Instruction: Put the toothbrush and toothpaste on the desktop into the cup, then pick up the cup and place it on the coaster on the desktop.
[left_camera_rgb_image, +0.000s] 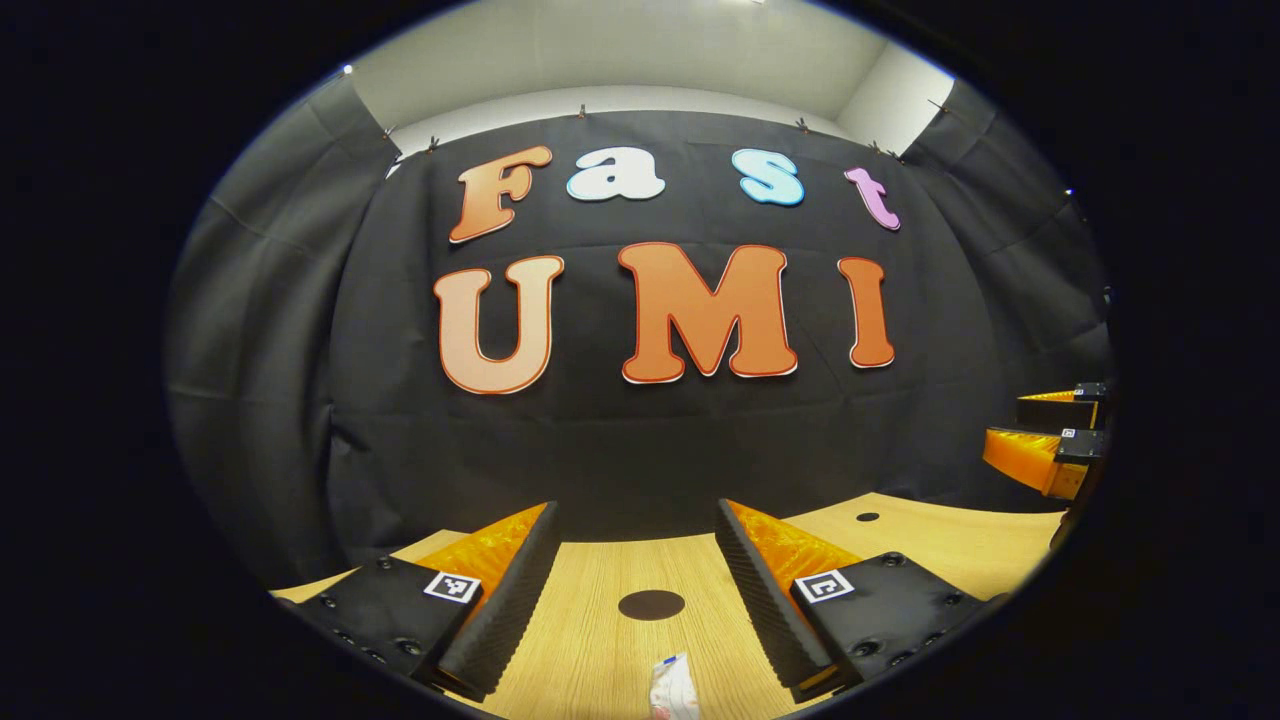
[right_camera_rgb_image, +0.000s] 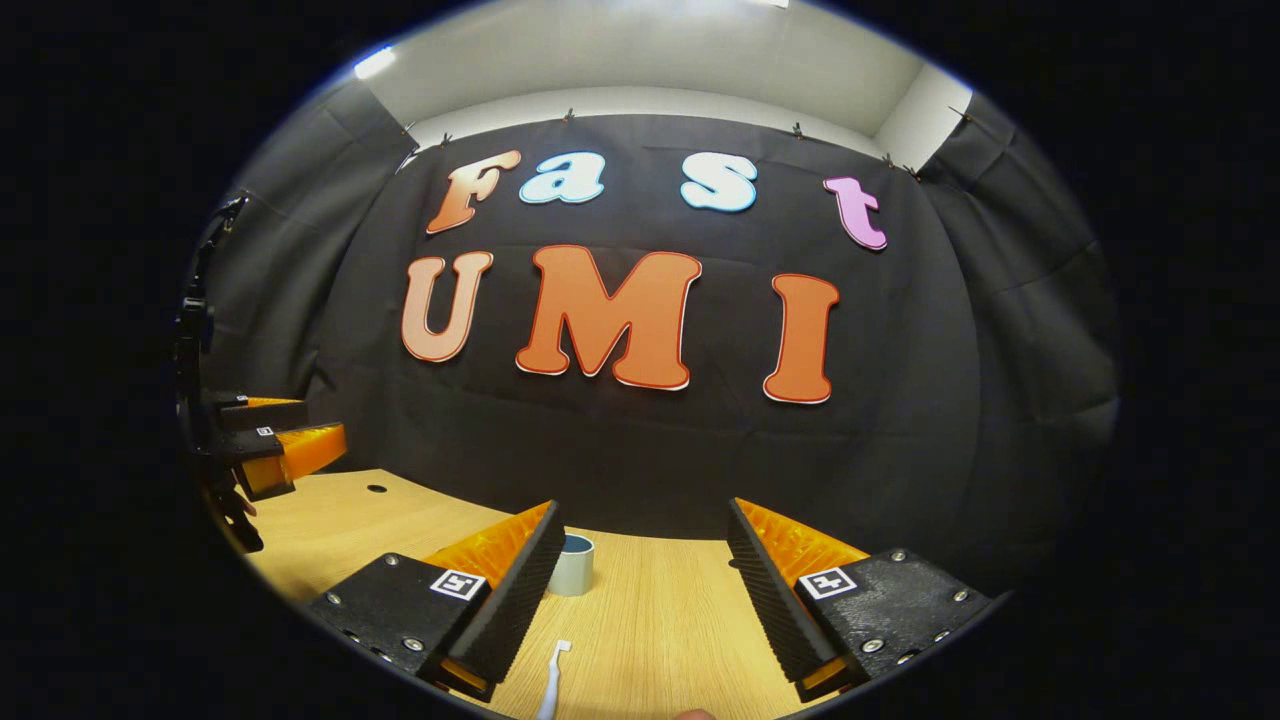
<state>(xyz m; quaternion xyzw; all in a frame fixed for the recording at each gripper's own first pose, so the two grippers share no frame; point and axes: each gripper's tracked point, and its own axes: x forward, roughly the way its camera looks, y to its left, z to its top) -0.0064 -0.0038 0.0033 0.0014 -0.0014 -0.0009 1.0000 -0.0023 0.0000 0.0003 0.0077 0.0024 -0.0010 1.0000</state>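
one toothpaste (left_camera_rgb_image: 673, 688), one toothbrush (right_camera_rgb_image: 551, 682), one cup (right_camera_rgb_image: 574, 564); left gripper (left_camera_rgb_image: 634, 585), right gripper (right_camera_rgb_image: 646, 590) both spread, empty

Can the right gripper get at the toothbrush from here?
Probably yes. The toothbrush lies flat on the table just ahead of the right gripper, whose jaws stand open with nothing between them. The cup stands farther back, clear of the path.

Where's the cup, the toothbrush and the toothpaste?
cup (right_camera_rgb_image: 574, 566): right gripper view, on its side wall.
toothbrush (right_camera_rgb_image: 553, 681): right gripper view, on its handle.
toothpaste (left_camera_rgb_image: 672, 688): left gripper view, on the tube's body.
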